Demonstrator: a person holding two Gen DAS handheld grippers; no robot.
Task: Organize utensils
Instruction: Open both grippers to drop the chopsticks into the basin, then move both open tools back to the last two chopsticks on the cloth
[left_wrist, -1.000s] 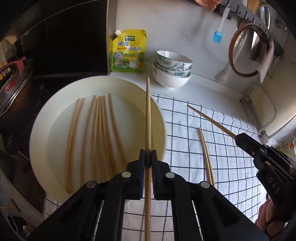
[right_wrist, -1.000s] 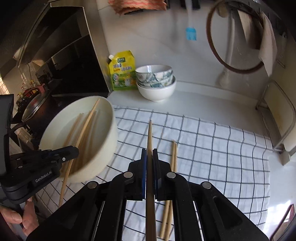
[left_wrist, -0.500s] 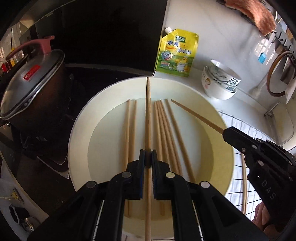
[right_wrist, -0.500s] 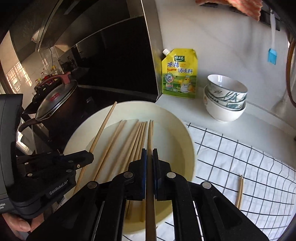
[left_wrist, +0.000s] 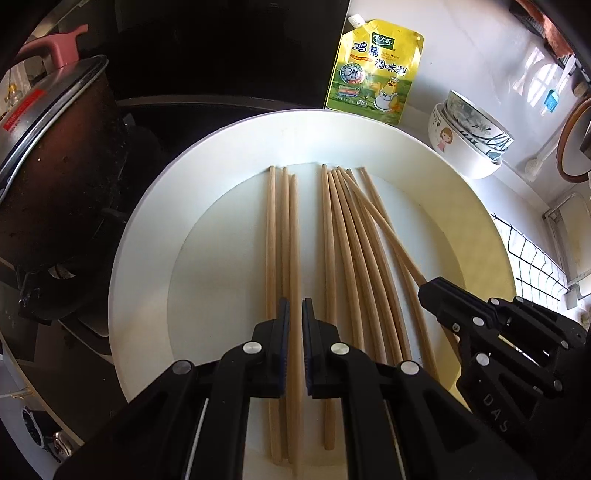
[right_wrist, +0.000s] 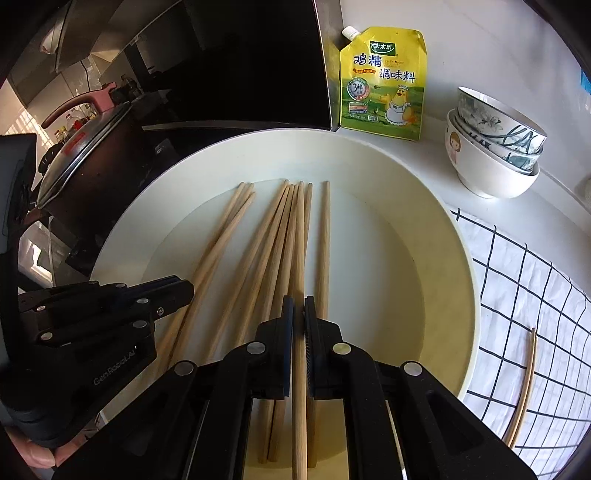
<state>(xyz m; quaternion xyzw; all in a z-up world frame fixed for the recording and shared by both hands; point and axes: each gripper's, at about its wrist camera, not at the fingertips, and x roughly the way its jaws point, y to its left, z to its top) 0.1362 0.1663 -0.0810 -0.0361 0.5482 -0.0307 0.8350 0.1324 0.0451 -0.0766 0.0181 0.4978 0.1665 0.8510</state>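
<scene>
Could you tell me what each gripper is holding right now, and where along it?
Each holds one chopstick low on its shaft: the left gripper holds a chopstick, the right gripper another chopstick, both over the plate.

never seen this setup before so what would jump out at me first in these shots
The big cream plate fills the middle of both views, with a row of wooden chopsticks lying lengthwise in it. Low in front, the right tool and the left tool are each shut on one chopstick over the plate. Behind the plate, a bright yellow seasoning pouch leans on the wall beside stacked bowls.
</scene>
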